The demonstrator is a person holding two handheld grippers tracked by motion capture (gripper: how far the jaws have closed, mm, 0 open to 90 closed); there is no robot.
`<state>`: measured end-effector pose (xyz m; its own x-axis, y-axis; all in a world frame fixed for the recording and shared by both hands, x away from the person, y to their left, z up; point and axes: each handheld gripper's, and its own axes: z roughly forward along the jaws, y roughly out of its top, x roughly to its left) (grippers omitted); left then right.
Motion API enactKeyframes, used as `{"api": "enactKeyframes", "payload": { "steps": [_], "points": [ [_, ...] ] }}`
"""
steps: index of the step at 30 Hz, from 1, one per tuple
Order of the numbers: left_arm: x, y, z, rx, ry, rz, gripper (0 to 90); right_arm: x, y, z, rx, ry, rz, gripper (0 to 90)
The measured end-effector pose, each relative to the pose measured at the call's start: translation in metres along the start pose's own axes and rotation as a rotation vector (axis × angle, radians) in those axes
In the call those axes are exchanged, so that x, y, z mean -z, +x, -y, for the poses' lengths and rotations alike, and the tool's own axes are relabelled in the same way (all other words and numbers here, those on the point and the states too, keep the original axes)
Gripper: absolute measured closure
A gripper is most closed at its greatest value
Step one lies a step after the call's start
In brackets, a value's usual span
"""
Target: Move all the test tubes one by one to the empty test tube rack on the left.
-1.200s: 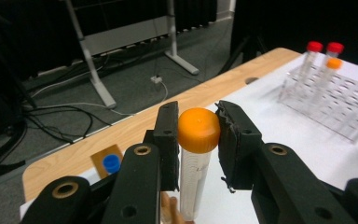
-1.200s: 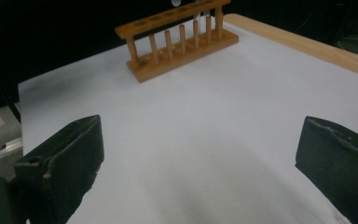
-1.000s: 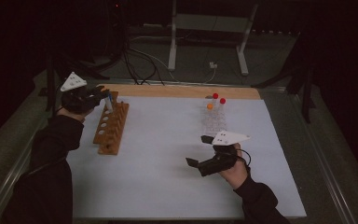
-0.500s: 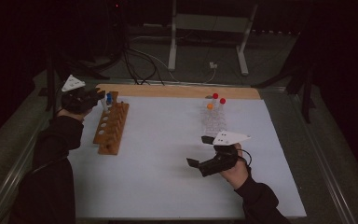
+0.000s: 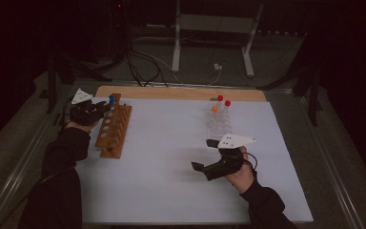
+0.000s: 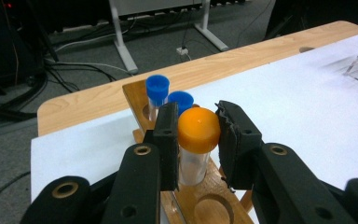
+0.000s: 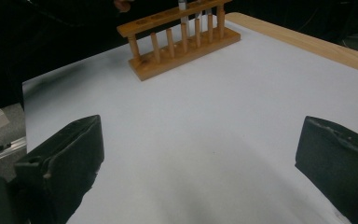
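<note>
My left gripper [image 6: 198,125] is shut on a clear tube with an orange cap [image 6: 198,135], holding it upright over a hole in the wooden rack [image 6: 210,205]. Two blue-capped tubes [image 6: 158,87] stand in the rack just behind it. In the high view this gripper [image 5: 104,109] sits at the far end of the wooden rack [image 5: 114,130], at the table's left. My right gripper [image 5: 203,154] hovers open over the white table top, right of centre, with nothing between its jaws [image 7: 200,154].
A clear plastic rack [image 5: 218,125] with red-capped and orange-capped tubes [image 5: 220,98] stands at the back right. The wooden rack [image 7: 182,44] has several free holes. A wooden strip [image 5: 181,92] edges the table's far side; stand legs and cables lie beyond.
My left gripper has come down toward the wooden rack with the orange-capped tube in it. The right gripper has stayed where it was.
</note>
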<state>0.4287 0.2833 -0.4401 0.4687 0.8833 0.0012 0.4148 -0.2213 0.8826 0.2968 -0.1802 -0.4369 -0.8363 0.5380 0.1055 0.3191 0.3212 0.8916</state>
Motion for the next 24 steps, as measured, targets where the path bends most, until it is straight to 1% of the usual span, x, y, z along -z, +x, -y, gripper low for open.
{"api": "enactKeyframes", "payload": {
  "steps": [2,8,13,15,18,19,20,22,23,24],
  "points": [
    [-0.001,0.0,0.001,0.002,0.003,-0.001,71.7,0.0,0.0,0.0,0.0,0.001,-0.003,1.1],
    [-0.005,-0.002,0.004,-0.013,0.014,-0.009,71.7,0.0,0.0,0.0,0.004,0.002,-0.004,1.1],
    [-0.006,-0.002,0.003,-0.011,0.019,-0.003,71.5,0.0,0.0,0.0,-0.001,0.001,-0.003,1.1],
    [-0.006,-0.003,0.003,-0.019,0.028,-0.007,71.4,0.0,0.0,0.0,0.001,0.004,-0.004,1.1],
    [-0.006,-0.004,0.001,-0.022,0.047,0.0,70.0,0.001,0.0,0.0,0.003,0.003,-0.004,1.1],
    [-0.006,-0.004,0.001,-0.021,0.049,0.004,64.5,0.001,0.0,0.0,-0.001,0.001,-0.005,1.1],
    [-0.004,-0.004,0.0,-0.016,0.038,0.005,56.1,0.001,0.0,-0.001,0.001,-0.001,-0.004,1.1],
    [0.001,-0.005,-0.001,0.004,0.023,0.02,49.2,0.003,0.0,-0.001,0.0,-0.004,-0.003,1.1],
    [0.004,-0.005,-0.002,0.01,0.022,0.027,43.7,0.003,-0.001,-0.002,-0.003,-0.009,-0.004,1.1],
    [0.008,-0.007,-0.003,0.016,0.021,0.035,36.3,0.004,-0.001,-0.002,-0.004,-0.011,-0.004,1.1]
  ]
}}
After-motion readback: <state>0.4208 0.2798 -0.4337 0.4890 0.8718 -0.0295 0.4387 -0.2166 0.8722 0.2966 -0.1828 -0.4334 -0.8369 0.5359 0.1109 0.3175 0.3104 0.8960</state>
